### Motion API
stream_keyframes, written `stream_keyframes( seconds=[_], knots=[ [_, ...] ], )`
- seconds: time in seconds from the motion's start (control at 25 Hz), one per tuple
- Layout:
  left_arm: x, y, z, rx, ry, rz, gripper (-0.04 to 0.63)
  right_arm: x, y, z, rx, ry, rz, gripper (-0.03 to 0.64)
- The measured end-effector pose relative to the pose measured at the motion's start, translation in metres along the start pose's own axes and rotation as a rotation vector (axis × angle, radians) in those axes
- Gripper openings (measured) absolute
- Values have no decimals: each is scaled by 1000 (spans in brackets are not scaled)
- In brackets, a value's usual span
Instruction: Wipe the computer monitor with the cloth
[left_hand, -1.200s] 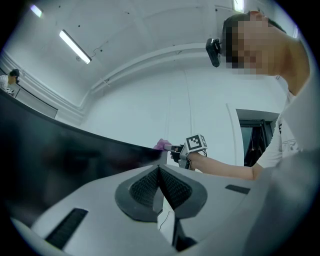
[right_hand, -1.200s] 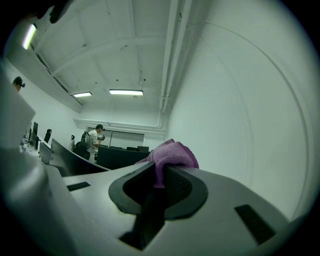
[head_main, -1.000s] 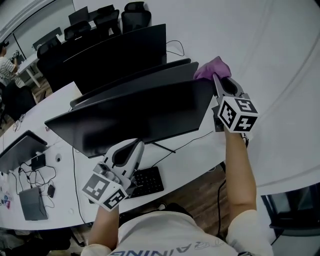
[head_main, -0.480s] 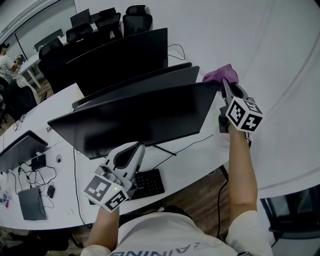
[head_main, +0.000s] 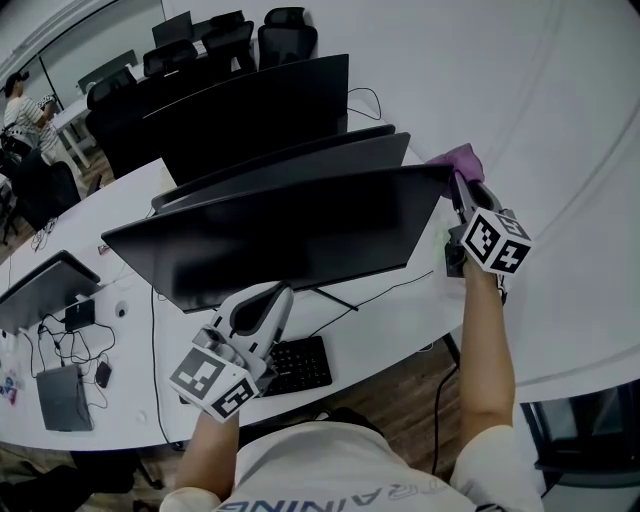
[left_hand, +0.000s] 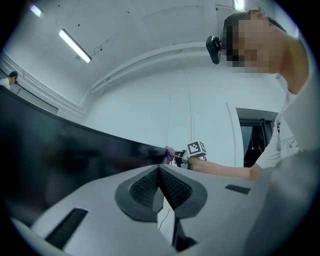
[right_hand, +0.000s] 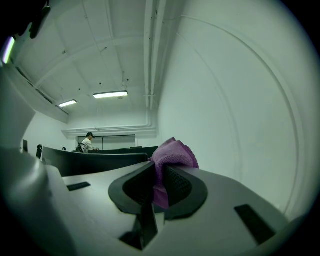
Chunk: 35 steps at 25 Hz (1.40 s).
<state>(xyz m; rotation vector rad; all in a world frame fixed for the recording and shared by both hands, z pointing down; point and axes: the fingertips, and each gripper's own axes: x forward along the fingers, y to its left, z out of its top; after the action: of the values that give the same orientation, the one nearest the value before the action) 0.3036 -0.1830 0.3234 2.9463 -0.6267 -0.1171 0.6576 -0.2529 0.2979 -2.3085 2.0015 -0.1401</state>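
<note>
Shifted right to the monitor's (head_main: 290, 235) corner, right tongs (right_hand: 157, 182) pinch the soft, limp cloth's (right_hand: 172, 154) bunched fold; left tongs (left_hand: 160, 175) sit pressed together.

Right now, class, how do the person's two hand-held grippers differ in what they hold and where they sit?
The right hand-held gripper clamps the purple cloth; the left hand-held gripper is shut, empty. The right sits by the monitor's top right corner; the left sits low, near the keyboard. Both carry marker cubes.

Cloth (head_main: 457, 158) lies at right edge of monitor (head_main: 290, 235), keyboard (head_main: 300, 365) before it.
</note>
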Motion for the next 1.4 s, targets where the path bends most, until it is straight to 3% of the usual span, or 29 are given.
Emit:
stream_keyframes(
  seconds=[0.64, 1.4],
  knots=[
    [4, 0, -7, 0, 26, 0, 9, -13, -2, -60, 39, 52, 52, 61],
    [-16, 8, -16, 1, 52, 59, 9, -14, -25, -201, 102, 264, 41, 61]
  ],
)
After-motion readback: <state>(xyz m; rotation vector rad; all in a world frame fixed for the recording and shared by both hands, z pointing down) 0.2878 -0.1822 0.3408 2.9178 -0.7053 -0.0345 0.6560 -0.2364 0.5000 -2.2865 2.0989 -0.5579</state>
